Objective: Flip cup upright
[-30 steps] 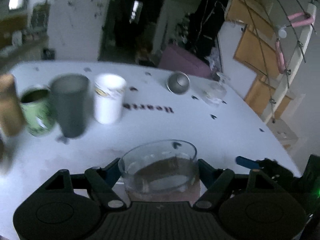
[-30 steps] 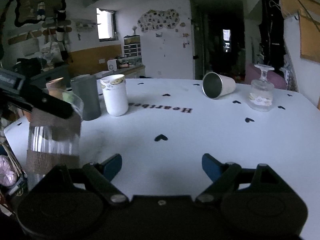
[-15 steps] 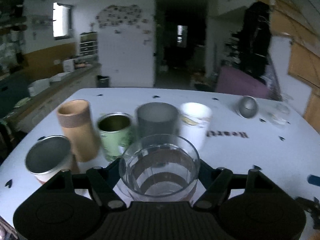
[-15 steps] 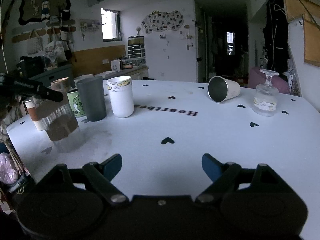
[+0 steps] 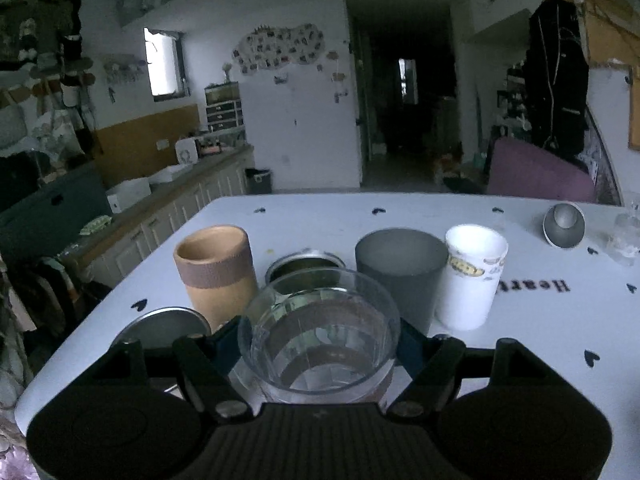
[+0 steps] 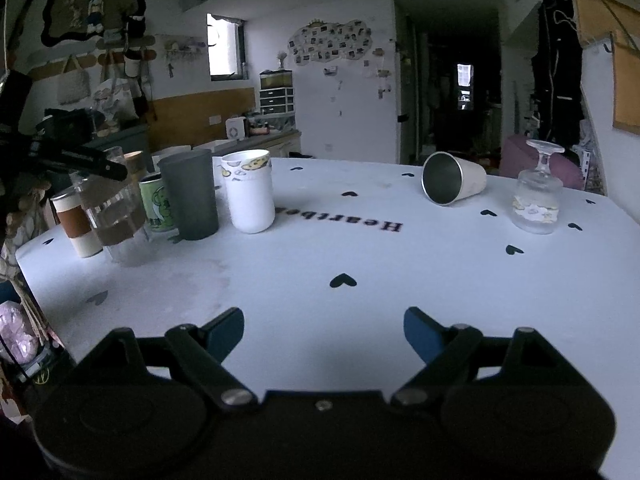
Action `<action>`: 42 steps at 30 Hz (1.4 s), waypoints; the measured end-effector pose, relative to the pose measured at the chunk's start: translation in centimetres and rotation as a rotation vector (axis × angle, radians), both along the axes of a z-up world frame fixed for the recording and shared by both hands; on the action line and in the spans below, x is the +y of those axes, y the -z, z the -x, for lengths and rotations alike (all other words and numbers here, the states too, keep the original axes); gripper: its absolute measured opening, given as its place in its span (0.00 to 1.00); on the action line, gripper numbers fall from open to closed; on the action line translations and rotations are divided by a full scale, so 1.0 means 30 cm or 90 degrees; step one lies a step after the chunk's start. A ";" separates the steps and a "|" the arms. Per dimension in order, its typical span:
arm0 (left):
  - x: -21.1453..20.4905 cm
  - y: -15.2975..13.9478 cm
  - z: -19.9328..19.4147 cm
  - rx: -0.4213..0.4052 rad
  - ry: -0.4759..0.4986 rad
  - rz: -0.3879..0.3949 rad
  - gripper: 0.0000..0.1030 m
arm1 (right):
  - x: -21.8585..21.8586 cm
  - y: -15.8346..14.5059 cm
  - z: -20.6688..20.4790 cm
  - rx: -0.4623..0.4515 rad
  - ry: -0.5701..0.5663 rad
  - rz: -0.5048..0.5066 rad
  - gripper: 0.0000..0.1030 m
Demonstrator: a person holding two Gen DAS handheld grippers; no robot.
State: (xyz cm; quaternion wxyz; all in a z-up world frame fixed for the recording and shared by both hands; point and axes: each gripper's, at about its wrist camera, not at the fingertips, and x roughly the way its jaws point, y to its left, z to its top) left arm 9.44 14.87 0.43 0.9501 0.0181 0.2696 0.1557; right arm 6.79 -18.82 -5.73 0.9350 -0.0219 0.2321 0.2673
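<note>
1. Your left gripper is closed on the clear glass cup. Its blue fingers press on both sides of the cup.
2. The glass cup stands with its mouth up, near the left edge of the white table. You cannot tell if its bottom touches the table.
3. Your right gripper is wide open and holds nothing. It hangs over the near edge of the table, well apart from all the cups.
4. A row of cups stands just behind the glass cup. There is a tan cup, a green tin, a gray cup and a white cup.
5. The green tin is right behind the glass cup, so you see only its rim in the left view.
6. A cup with a brown band stands at the left edge, just beside the glass cup.
7. A metal cup lies on its side near the far right corner. Its mouth faces you.
8. A stem glass stands upside down near the right edge, just beside the metal cup.
9. Black hearts and dark letters are printed on the table top.
</note>
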 end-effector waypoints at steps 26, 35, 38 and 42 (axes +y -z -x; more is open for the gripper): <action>-0.088 -0.070 0.264 -0.100 0.000 0.056 0.98 | 0.079 -0.165 0.037 -0.049 -0.027 -0.057 0.92; -0.190 -0.054 0.372 -0.112 0.012 0.042 1.00 | 0.131 -0.207 0.071 -0.076 -0.043 -0.045 0.96; -0.211 -0.036 0.394 -0.103 0.013 0.045 1.00 | 0.138 -0.216 0.081 -0.082 -0.045 -0.040 0.98; -0.221 -0.020 0.412 -0.091 0.012 0.060 1.00 | 0.143 -0.221 0.083 -0.085 -0.044 -0.036 1.00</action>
